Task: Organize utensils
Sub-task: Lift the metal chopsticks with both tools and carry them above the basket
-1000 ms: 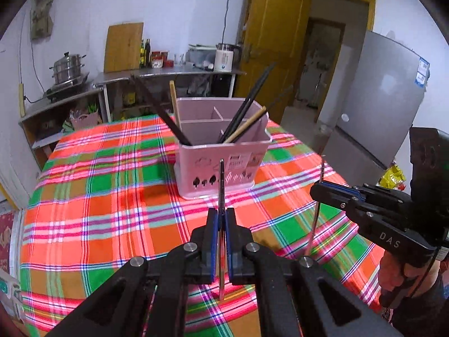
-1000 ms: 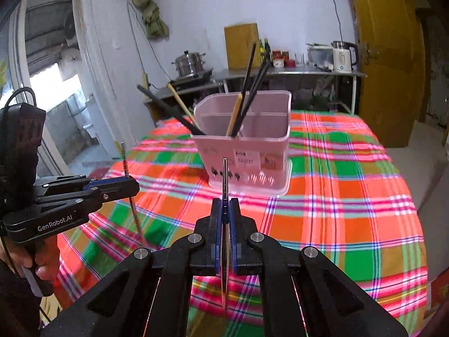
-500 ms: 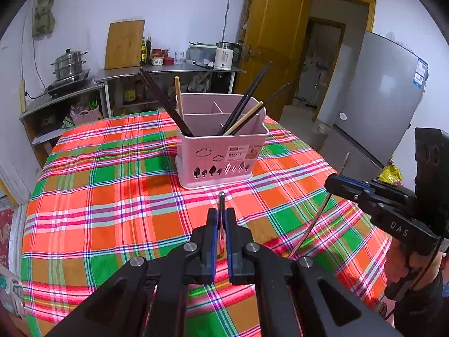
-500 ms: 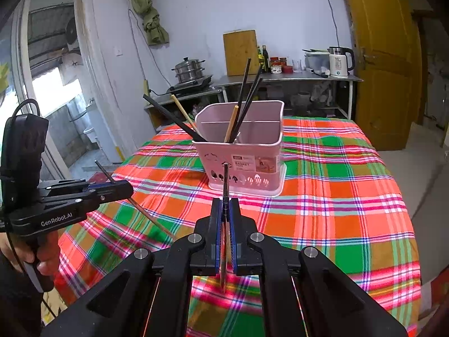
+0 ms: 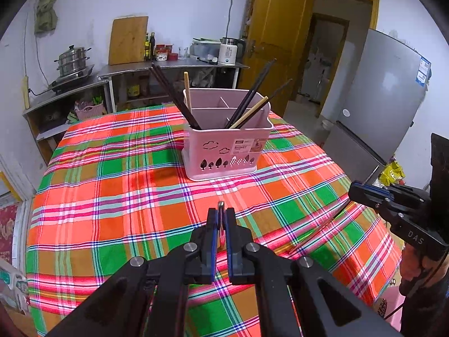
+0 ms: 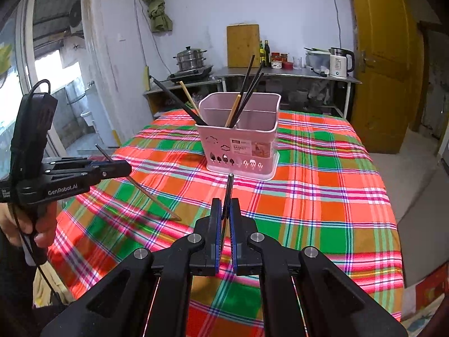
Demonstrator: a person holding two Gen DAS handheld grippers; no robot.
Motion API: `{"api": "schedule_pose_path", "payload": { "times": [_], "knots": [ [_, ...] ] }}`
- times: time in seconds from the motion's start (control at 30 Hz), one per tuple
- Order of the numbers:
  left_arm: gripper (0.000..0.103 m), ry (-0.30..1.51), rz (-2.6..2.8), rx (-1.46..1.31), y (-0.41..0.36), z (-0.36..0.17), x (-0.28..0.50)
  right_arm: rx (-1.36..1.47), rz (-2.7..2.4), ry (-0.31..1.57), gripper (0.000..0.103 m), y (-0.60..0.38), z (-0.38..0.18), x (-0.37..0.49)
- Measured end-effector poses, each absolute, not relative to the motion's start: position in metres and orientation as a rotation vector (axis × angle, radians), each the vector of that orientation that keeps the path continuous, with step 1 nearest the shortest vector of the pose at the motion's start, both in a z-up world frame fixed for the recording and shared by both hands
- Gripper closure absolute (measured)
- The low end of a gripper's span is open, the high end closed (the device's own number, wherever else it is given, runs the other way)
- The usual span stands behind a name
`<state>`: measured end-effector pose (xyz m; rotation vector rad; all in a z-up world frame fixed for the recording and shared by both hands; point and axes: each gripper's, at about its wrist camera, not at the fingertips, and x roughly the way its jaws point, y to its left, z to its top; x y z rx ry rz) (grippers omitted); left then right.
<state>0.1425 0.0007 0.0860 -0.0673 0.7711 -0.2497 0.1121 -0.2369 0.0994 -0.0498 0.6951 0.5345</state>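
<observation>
Above a bench (image 5: 118,196) in checked cloth, the left tool (image 5: 220,219) and right tool (image 6: 226,210) each pinch a single chopstick (image 6: 153,196) tight; the pink basket (image 5: 227,146) stands mid-bench, more chopsticks (image 5: 249,98) leaning inside.

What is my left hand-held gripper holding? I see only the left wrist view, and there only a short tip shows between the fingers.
Observer: The right wrist view shows a long metal chopstick in the left hand-held gripper. It is tilted, with its lower tip near the tablecloth; I cannot tell whether it touches.
Operator: And where does the right one point?
Observer: The right hand-held gripper is shut on a second chopstick, which points toward the pink basket.
</observation>
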Motion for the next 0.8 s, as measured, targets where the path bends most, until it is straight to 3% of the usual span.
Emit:
{"api": "schedule_pose_path", "payload": {
  "times": [0.8],
  "knots": [
    [0.098,0.597,-0.259,-0.135,0.018,0.179,0.229,0.149,0.53,0.42,0.098,-0.211,0.174,0.197]
  ]
}}
